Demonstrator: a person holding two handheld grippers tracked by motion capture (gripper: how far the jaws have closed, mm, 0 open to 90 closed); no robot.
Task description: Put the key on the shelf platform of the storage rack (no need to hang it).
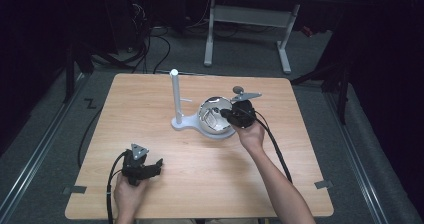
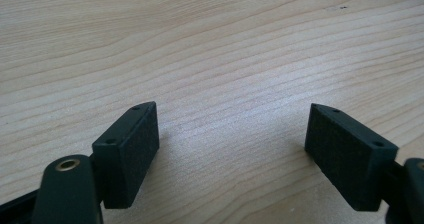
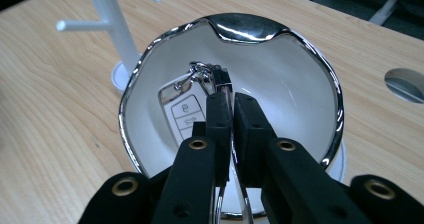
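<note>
Right gripper view: right gripper (image 3: 229, 104) clamped on the key fob's (image 3: 184, 111) ring inside the bowl (image 3: 305, 74); hanging on the stand (image 3: 112, 21) remains. Left gripper (image 2: 232, 144) idle, jaws wide, empty.

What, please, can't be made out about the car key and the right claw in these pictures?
- Car key, right gripper view: its lower part is hidden behind the right claw.
- Same view: the claw is shut, but whether it pinches the key ring or its black tab is hidden by its own tips.
- High view: inside the bowl the key is too small to tell, and the claw covers it.
</note>
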